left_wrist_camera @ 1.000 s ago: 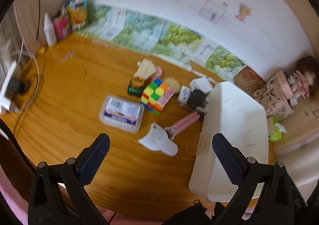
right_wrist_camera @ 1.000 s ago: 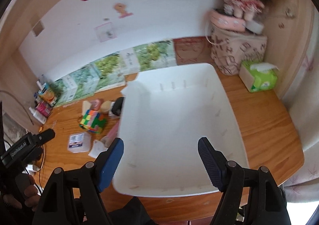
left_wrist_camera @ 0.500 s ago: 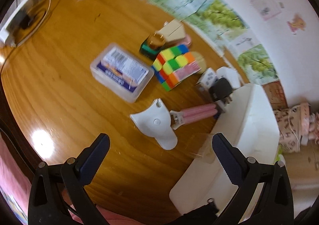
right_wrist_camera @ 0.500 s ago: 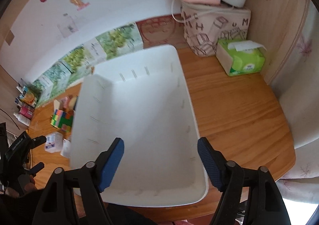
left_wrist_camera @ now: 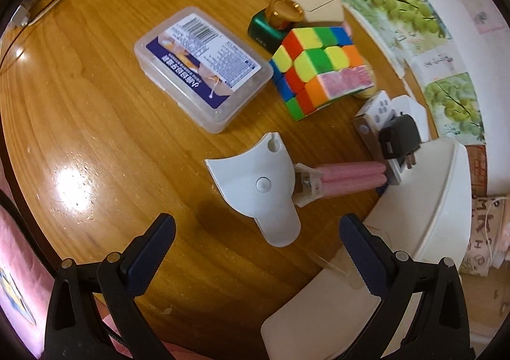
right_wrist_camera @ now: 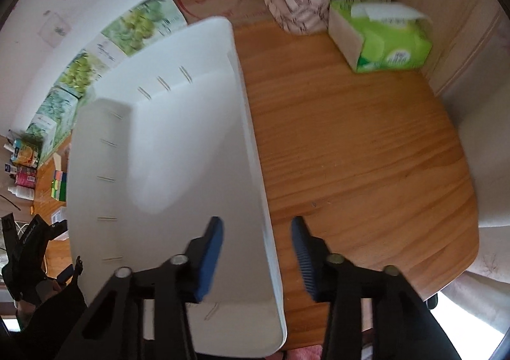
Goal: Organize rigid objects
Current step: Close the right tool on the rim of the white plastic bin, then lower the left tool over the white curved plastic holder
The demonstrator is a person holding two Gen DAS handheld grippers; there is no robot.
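Left wrist view: the left gripper hangs over the wooden tabletop with its fingers spread wide and nothing between them. Just above them in the frame lies a white plastic scoop-shaped piece; a pink-handled tool touches its right edge. Toward upper centre sit a clear lidded plastic box with a printed label, a colourful puzzle cube just beside it, and a green bottle with a gold cap behind the cube. A black plug adapter rests at centre right, against the white storage bin, which fills the lower right.

Right wrist view: the right gripper straddles the bin's right-hand wall at lower centre, one finger inside the bin, the other outside over the tabletop. The fingers are closing and do not yet press the wall. The bin interior visible here holds no objects. A green tissue pack stands at upper right.
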